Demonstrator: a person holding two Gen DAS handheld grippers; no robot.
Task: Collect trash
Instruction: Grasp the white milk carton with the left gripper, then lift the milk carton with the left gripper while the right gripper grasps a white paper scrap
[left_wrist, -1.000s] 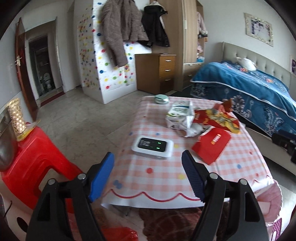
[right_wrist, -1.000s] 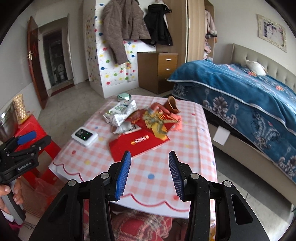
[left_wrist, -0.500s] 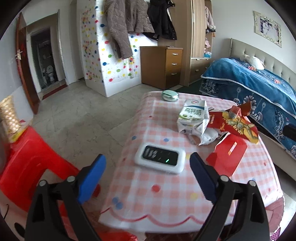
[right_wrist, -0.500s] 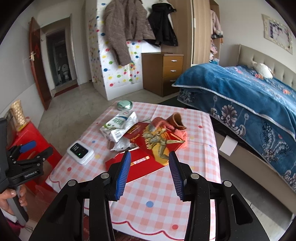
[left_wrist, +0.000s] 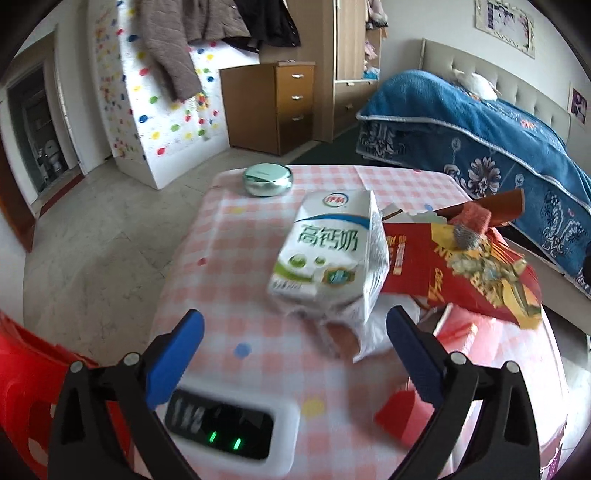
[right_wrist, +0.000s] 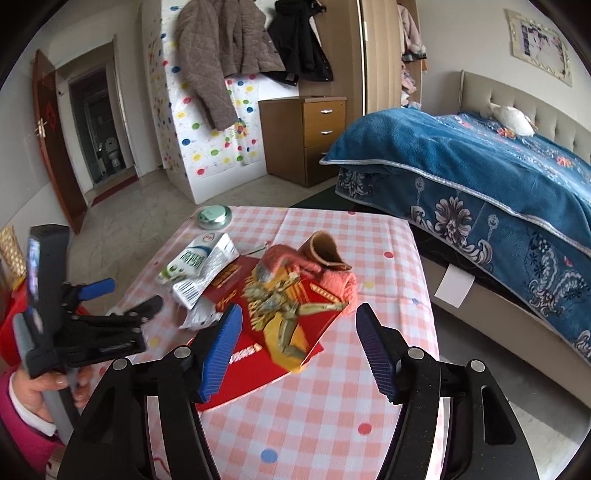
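Left gripper (left_wrist: 294, 334) is in much closer than a second ago: the milk carton (left_wrist: 328, 254), small and far up the table back then, now fills the view just ahead of its tips. Jaws spread wide and opening, nothing between them but checked cloth and crumpled white wrapper (left_wrist: 369, 330). The white device (left_wrist: 236, 432) with green lights, earlier out in front, now sits right under the left finger (left_wrist: 173, 358). Beyond the carton, a round green tin (left_wrist: 267, 179) near the far table edge. To the right of the carton, the red and yellow snack bag (left_wrist: 469, 273) leans against it, and a red packet (left_wrist: 413, 413) lies beneath the right finger. Left of the gripper the table (left_wrist: 221, 266) drops off to bare floor, with a red stool (left_wrist: 26, 387) low at the left.

Right gripper (right_wrist: 297, 343) has closed in too; the trash pile that sat well ahead is now just past its tips. Jaws apart and opening, the bag's near corner lies between them, pads touching nothing. Off its left, the person's hand (right_wrist: 44, 391) in a pink sleeve carries the other gripper beside the carton. Ahead, a pink cloth (right_wrist: 332, 280) with a brown curled piece (right_wrist: 325, 251) sits on the bag. To the right, clear cloth runs to the table edge, then a narrow floor gap before the bed (right_wrist: 480, 177).
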